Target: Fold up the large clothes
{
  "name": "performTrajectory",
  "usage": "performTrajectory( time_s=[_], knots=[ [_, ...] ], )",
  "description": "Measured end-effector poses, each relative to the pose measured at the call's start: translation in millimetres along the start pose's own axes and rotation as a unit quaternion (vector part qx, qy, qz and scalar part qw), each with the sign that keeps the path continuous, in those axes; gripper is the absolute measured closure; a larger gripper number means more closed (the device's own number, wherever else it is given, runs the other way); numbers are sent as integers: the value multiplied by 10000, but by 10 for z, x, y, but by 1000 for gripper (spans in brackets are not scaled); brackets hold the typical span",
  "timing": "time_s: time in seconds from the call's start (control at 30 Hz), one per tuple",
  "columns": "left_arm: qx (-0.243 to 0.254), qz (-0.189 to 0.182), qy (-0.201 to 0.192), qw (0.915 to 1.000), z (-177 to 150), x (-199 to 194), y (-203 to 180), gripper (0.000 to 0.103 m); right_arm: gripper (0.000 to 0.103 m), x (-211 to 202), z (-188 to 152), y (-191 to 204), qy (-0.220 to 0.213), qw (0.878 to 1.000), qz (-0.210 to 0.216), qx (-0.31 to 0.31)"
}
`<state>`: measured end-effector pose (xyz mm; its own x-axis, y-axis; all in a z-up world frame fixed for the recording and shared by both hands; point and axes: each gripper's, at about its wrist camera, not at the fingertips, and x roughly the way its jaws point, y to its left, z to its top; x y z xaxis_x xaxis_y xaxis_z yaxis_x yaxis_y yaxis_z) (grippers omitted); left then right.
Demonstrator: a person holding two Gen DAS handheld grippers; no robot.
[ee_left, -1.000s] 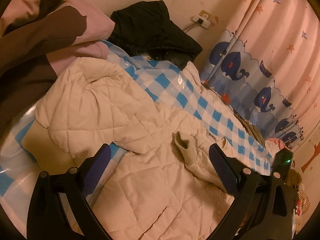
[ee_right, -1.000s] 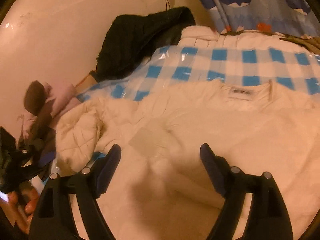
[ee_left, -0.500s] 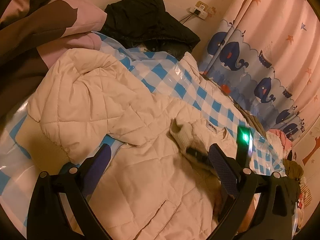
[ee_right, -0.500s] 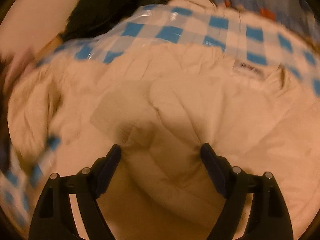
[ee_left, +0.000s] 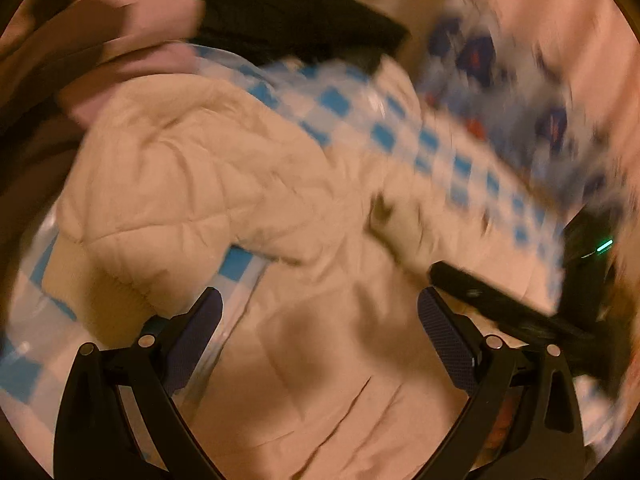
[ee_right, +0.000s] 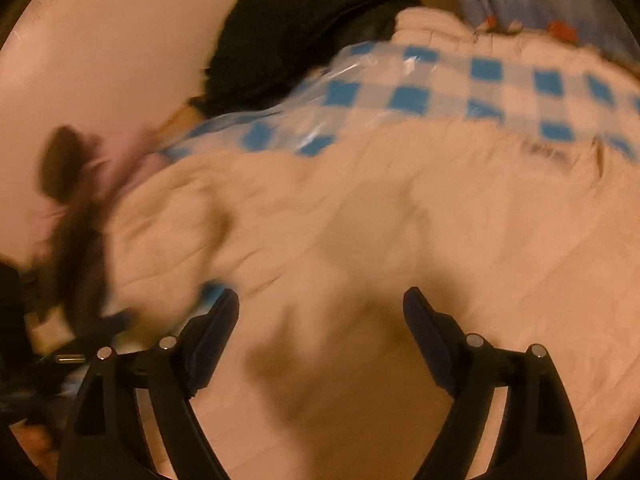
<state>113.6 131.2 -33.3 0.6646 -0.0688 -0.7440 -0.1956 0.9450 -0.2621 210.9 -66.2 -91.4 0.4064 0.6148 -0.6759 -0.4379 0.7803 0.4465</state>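
Left wrist view shows our cream jacket (ee_left: pixel 208 176) spread over the blue-checked sheet (ee_left: pixel 384 136), a black garment (ee_left: pixel 288 16) behind it. Our left gripper (ee_left: pixel 320 320) and right gripper (ee_right: pixel 320 316) hover over the jacket, jaws released, gripping nothing.

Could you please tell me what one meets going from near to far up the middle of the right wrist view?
Open right gripper → cream quilted jacket → blue-and-white checked plastic sheet → black garment heaped against the pale wall.
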Motion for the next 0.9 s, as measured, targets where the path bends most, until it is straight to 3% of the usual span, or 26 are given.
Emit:
performTrajectory(
  time_s=[0.07, 0.17, 0.23, 0.3, 0.4, 0.5, 0.67, 0.83, 0.9],
  knots=[
    [233, -61, 129, 9996, -38, 43, -88, 9, 22, -201, -203, -84, -17, 9994, 176, 302],
    [-171, -696, 90, 9974, -61, -12, -15, 9, 22, -524, -538, -268, -105, 9964, 310, 782],
    [-1077, -1258, -317, 9857, -116, -129, 255, 9, 19, -697, -779, -396, -142, 9934, 304, 1100],
    [-1951, -1569, -738, 9653, -285, -279, 579, 9, 19, -836, -1054, -479, -86, 9920, 286, 1223],
    [-2689, -1385, -1111, 9467, -567, -436, 981, 9, 18, -935, -1364, -637, -186, 9884, 518, 1416],
    [-3195, -1549, -959, 9299, -678, -343, 1283, 9, 18, -994, -1445, -695, -451, 9841, 748, 1545],
    [-3600, -1592, -953, 9143, -724, -145, 1532, 9, 15, -978, -1482, -672, -520, 9864, 748, 1371],
    [-3633, -1731, -980, 9102, -691, -41, 1597, 9, 13, -985, -1480, -684, -510, 9856, 808, 1396],
    [-3590, -1619, -952, 9143, -694, -27, 1586, 14, 13, -988, -1485, -692, -506, 9854, 812, 1406]
  ],
)
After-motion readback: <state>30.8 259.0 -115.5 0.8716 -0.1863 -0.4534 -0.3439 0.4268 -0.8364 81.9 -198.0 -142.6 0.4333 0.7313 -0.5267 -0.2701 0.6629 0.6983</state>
